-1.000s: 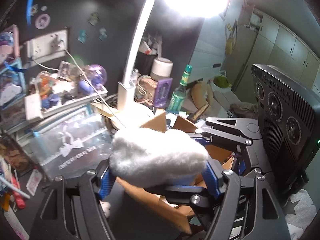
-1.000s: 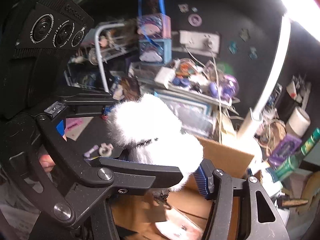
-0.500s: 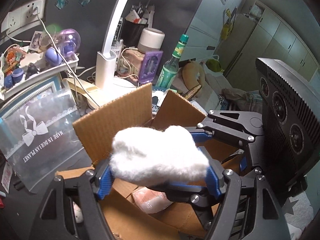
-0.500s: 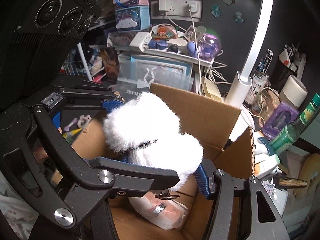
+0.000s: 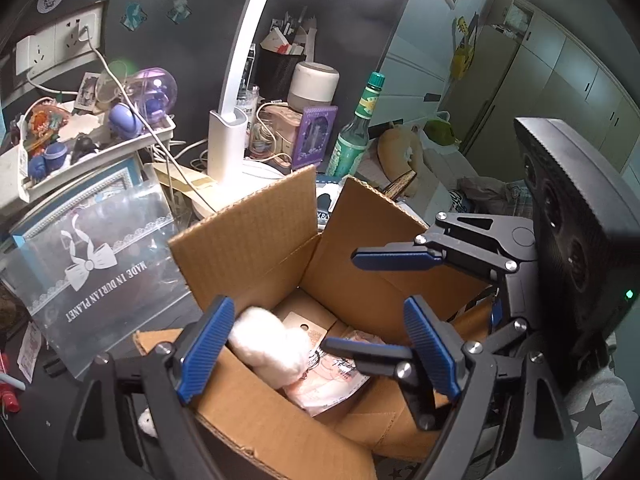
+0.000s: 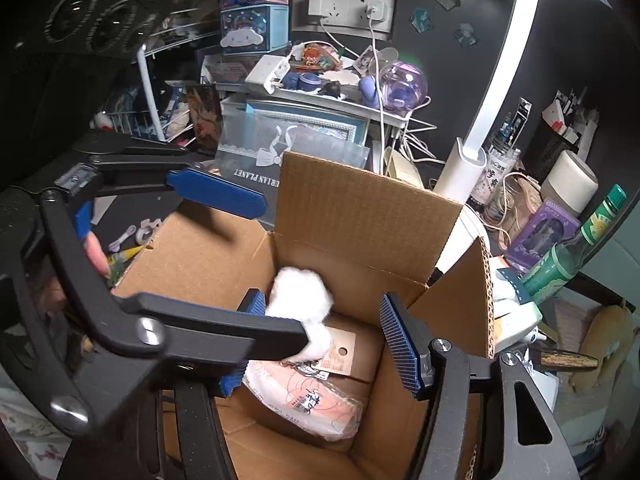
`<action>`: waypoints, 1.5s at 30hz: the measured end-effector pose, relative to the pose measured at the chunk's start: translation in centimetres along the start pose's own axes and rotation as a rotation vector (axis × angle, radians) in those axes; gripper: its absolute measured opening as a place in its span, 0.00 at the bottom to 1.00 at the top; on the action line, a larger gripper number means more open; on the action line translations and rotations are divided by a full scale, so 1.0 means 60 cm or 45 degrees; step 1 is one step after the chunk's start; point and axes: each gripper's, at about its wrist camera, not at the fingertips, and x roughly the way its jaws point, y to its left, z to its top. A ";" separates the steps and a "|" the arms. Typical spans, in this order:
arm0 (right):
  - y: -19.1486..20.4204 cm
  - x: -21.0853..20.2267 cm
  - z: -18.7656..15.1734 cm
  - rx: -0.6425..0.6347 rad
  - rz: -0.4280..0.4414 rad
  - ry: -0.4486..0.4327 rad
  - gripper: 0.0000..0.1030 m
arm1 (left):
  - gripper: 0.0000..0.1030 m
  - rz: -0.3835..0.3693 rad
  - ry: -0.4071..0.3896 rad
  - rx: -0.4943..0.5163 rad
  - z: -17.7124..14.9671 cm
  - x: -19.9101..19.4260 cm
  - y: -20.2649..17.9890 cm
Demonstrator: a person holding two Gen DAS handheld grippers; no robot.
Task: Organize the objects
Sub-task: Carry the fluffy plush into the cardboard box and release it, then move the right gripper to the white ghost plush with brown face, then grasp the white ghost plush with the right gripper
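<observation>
A white fluffy plush toy (image 5: 272, 346) lies inside the open cardboard box (image 5: 256, 236), beside a pink packet in clear wrap (image 5: 332, 384). It also shows in the right wrist view (image 6: 300, 294), in the same box (image 6: 360, 208), above the packet (image 6: 308, 404). My left gripper (image 5: 320, 348) is open above the box and holds nothing. My right gripper (image 6: 328, 336) is open over the box too, empty. Each gripper's black arms and blue pads show in the other's view.
A white desk lamp (image 5: 228, 136) stands behind the box, with a green bottle (image 5: 352, 140), a purple card box (image 5: 314, 136) and a clear gift bag (image 5: 92, 256) around it. A cluttered white shelf (image 6: 332, 92) and wall sockets (image 6: 344, 10) are behind.
Both grippers were shut together on the white plush above the box. They have opened, and the plush has dropped into the box.
</observation>
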 end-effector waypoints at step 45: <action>0.379 0.211 -0.062 -0.367 0.489 0.038 0.47 | 0.99 0.480 -0.270 -0.268 -0.387 -0.199 0.236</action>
